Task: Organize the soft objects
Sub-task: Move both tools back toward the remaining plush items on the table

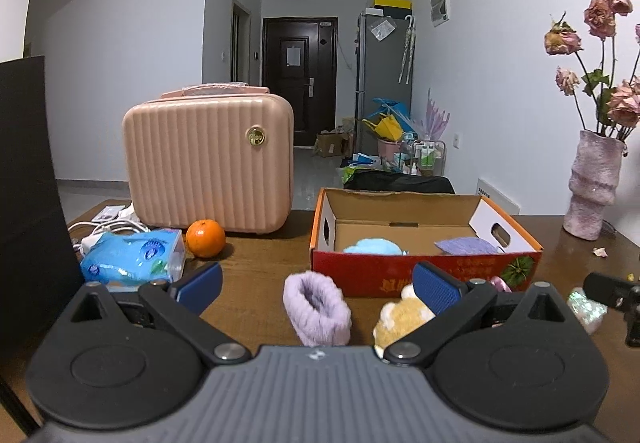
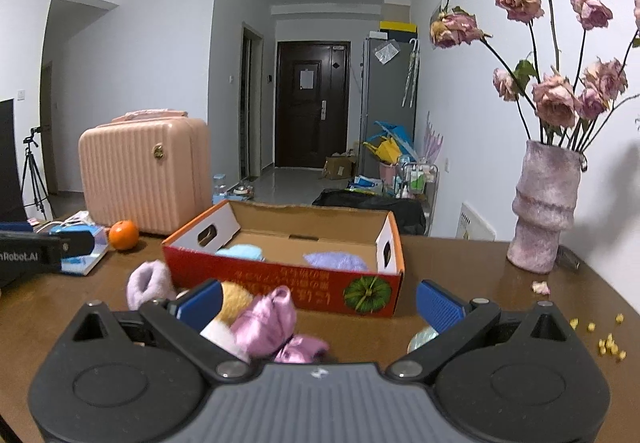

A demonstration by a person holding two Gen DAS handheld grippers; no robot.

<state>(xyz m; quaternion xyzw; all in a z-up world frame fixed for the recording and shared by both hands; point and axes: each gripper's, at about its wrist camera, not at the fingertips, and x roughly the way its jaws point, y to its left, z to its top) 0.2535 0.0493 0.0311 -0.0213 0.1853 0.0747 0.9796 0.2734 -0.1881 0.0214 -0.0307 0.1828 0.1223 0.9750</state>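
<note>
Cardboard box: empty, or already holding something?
Partly filled. The cardboard box is open-topped, with a light blue soft item and a lavender one on its floor.

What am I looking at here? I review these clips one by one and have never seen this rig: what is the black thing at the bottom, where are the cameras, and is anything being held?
There is no robot. A person holds a two-finger claw in each hand, and each claw carries a wide-angle camera looking forward along its blue fingers. One picture comes from the left claw, the other from the right claw. The black shape at the bottom is the claw's own body.

Both claws are open and hold nothing.

On the brown table stands an open cardboard box with a light blue soft thing and a purple one inside. In front of it lie a lilac fuzzy band, a yellow plush toy and a shiny pink cloth. Further back are a pink case, an orange, a tissue pack and a vase of dried roses.
</note>
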